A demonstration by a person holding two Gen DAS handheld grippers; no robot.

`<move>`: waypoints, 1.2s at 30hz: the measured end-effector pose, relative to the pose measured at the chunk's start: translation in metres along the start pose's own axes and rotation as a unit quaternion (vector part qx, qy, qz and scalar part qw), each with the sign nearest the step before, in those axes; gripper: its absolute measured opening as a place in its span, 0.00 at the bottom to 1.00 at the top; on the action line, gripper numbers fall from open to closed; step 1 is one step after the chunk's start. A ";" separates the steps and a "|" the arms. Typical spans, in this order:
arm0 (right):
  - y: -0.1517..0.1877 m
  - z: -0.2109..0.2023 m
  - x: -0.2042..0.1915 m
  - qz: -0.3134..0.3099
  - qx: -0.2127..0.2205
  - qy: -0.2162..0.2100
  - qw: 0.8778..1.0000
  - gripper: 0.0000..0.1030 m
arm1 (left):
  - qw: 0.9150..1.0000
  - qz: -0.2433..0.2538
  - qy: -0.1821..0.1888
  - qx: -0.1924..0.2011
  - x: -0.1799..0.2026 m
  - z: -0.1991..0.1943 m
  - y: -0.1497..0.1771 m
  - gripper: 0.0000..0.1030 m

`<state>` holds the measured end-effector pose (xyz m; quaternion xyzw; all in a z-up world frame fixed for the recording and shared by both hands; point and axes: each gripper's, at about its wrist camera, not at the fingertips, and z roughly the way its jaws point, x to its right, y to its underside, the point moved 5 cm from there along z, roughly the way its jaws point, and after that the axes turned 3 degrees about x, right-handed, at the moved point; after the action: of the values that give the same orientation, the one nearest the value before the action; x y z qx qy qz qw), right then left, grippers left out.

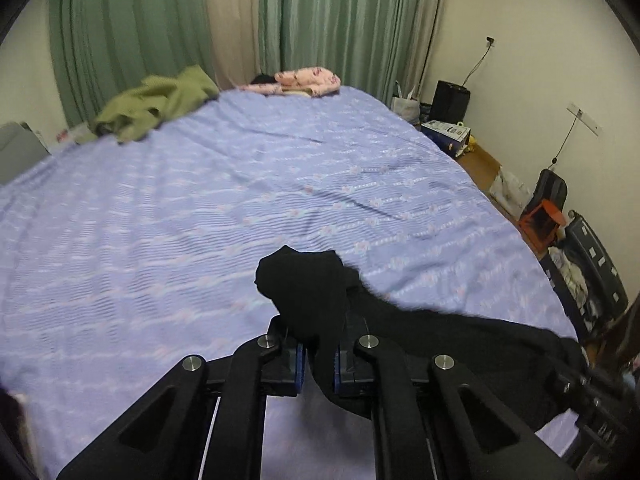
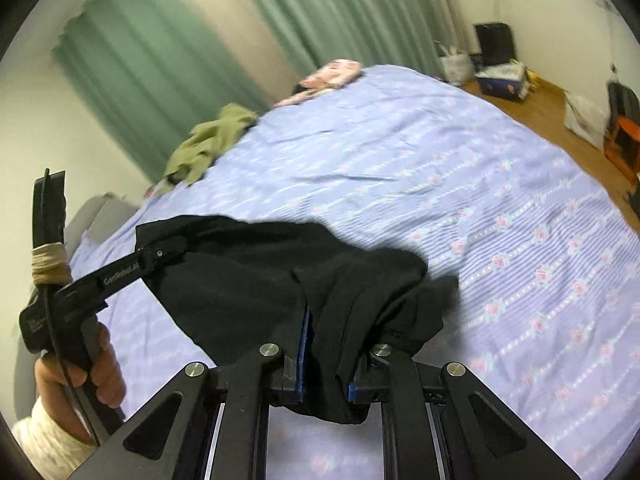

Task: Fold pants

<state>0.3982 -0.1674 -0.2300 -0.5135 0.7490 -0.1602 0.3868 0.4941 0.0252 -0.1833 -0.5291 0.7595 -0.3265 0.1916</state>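
Black pants held off the bed, pinched at two spots and slung between them as a dark, sagging span above the lilac flower-striped bedsheet. Left hand-held gripper clamped on a bunched edge of the fabric, a tuft of cloth poking up past the blue pads; right hand-held gripper likewise closed on a thick gathered fold, more cloth spilling over its right finger. Seen from the right wrist, the other gripper reaching in from the left, gripped by the person's left hand in a white knit sleeve, with the cloth stretched from its tip across to the near one. Long axis of the stretched part running roughly side to side between the two grips; whether waistband or hem is being held, and which way the legs point, cannot be told, the black cloth showing no detail. Likely the carry-and-spread step, ahead of any real fold. Next move probably calls for lowering the garment onto the open middle of the bed, pulling the grips apart to flatten it, then letting go cleanly without dragging wrinkles in. Further out, an olive-green garment and a pink floral bundle at the far edge of the bed, before the green curtains.
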 end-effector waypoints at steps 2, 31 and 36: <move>0.012 -0.032 -0.022 -0.025 -0.001 -0.015 1.000 0.14 | 1.000 -0.006 -0.006 0.011 -0.006 -0.045 0.009 0.11; 0.206 -0.311 -0.208 -0.183 -0.015 -0.163 0.970 0.14 | 0.979 -0.149 -0.105 0.090 -0.083 -0.420 0.231 0.11; 0.240 -0.313 -0.244 -0.208 -0.033 -0.203 0.956 0.14 | 0.971 -0.173 -0.139 0.088 -0.123 -0.455 0.267 0.10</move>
<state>0.0529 0.1024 -0.0781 -0.6921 0.5365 -0.1044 0.4714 0.0688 0.3334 -0.0522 -0.6735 0.5907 -0.3437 0.2816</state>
